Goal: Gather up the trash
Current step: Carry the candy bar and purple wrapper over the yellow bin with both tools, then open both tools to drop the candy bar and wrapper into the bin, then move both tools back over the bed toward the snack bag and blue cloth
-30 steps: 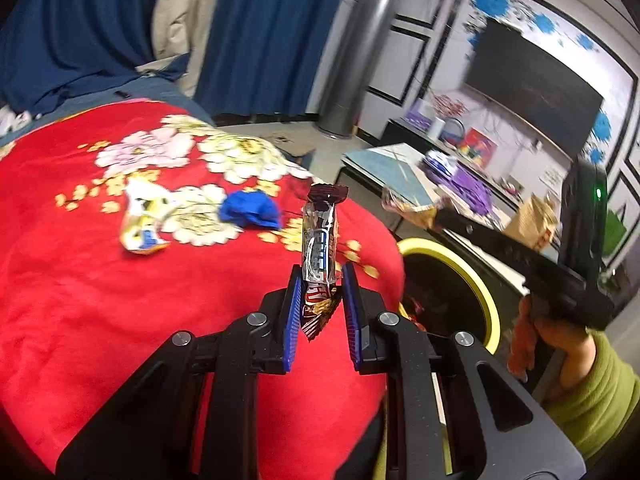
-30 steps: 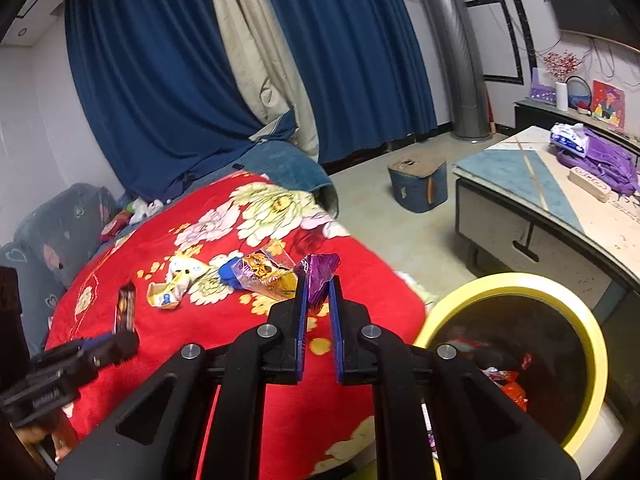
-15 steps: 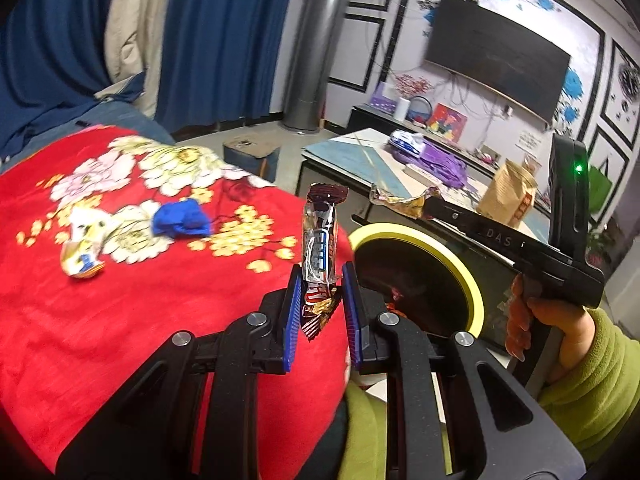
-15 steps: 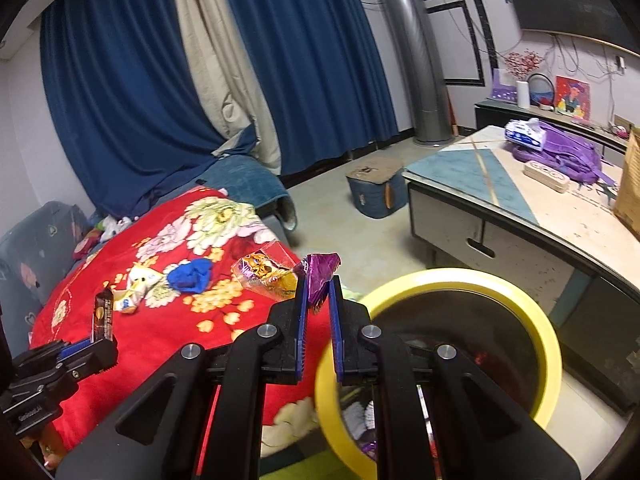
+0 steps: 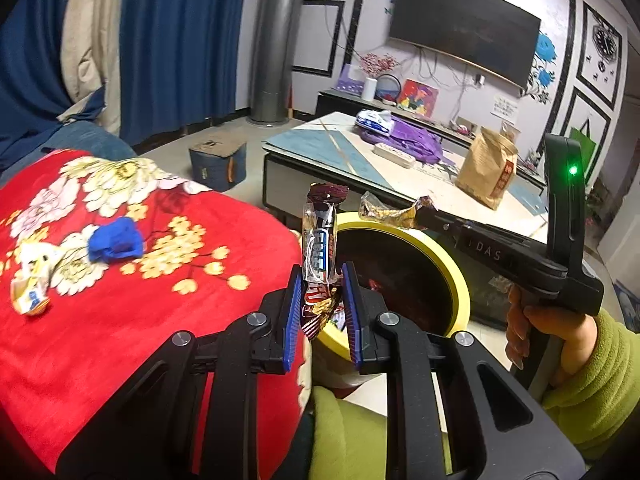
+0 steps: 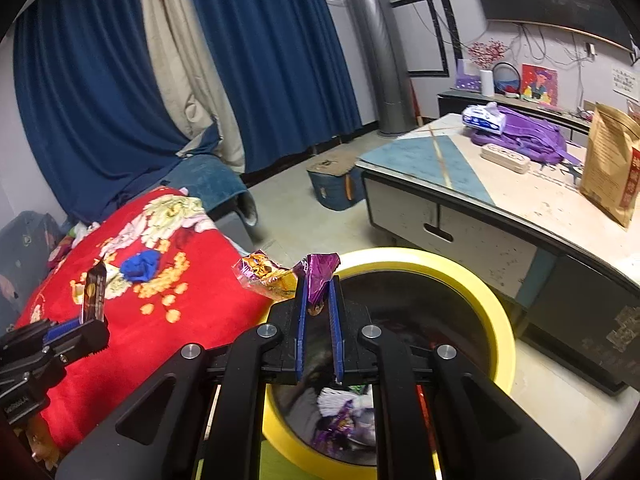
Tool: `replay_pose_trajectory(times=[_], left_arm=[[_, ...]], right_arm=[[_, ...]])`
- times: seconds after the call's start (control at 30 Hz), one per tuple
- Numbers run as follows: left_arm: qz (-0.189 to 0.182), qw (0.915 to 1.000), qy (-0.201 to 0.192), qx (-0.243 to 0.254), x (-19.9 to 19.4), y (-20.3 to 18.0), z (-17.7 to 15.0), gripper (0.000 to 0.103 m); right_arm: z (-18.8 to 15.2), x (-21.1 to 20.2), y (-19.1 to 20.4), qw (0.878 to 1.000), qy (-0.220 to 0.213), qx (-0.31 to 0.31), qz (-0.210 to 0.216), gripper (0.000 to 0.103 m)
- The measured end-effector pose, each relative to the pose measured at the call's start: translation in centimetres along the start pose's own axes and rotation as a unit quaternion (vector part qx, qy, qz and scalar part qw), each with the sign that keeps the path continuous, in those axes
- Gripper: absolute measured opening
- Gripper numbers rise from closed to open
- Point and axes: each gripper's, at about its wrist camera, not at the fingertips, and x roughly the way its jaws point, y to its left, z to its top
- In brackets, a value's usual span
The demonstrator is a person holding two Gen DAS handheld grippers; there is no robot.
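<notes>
Yellow-rimmed round bin (image 6: 505,328): crinkled purple foil wrapper (image 6: 318,276) clamped in right hand-held gripper (image 6: 319,312), brown-and-silver snack wrapper (image 5: 319,248) clamped in left hand-held gripper (image 5: 320,308); an early release risks wrappers landing outside the rim.

- Blue curtains (image 6: 256,60) hang behind a red floral blanket (image 5: 120,320).
- A purple backpack (image 6: 532,136) and brown paper bag (image 5: 486,166) sit on the low table (image 6: 460,184).
- A dark television (image 5: 464,28) hangs on the wall.
</notes>
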Motion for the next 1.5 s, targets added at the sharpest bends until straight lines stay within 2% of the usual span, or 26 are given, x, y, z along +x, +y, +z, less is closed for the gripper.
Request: replay_pose_trajectory(times=[0.37,0.87,0.93,0.97,1.0,1.07,1.13,1.17,1.27,1.5], left_arm=[[-0.019,0.999,0.029,0.029,4.7,-2.5,1.0,0.015],[-0.039,0.9963,0.062,0.044,10.1,-4.6,1.9,0.02],[-0.035,0.9965,0.062,0.043,10.3,-4.6,2.0,0.028],[-0.034,0.9967,0.062,0.041,10.3,-4.6,1.9,0.032],[-0.032,0.9969,0.061,0.037,10.2,-4.4,2.0,0.042],[-0.027,0.9975,0.057,0.031,10.0,-4.0,2.1,0.057],[-0.02,0.9984,0.05,0.018,9.5,-3.4,2.1,0.084],[-0.019,0.9986,0.049,0.012,9.4,-3.1,2.2,0.089],[-0.013,0.9991,0.039,-0.011,8.6,-1.9,2.4,0.092],[0.038,0.9988,0.003,-0.031,5.5,0.7,2.4,0.092]], right_arm=[[-1.5,0.5,-3.8,0.999,0.02,0.03,-0.035,0.01],[-3.1,1.3,-7.7,0.994,0.047,0.084,-0.051,0.017],[-3.2,1.4,-7.8,0.994,0.05,0.087,-0.05,0.02],[-3.2,1.5,-7.9,0.993,0.051,0.088,-0.051,0.027],[-3.3,1.4,-7.9,0.993,0.05,0.09,-0.053,0.037],[-3.3,1.3,-8.0,0.993,0.045,0.093,-0.056,0.04],[-3.2,1.2,-7.9,0.993,0.042,0.091,-0.059,0.043],[-3.1,1.0,-7.8,0.993,0.037,0.092,-0.059,0.049],[-2.8,0.6,-7.1,0.995,0.022,0.085,-0.056,0.053],[-1.5,-0.9,-4.5,0.997,-0.016,0.064,-0.026,0.064]])
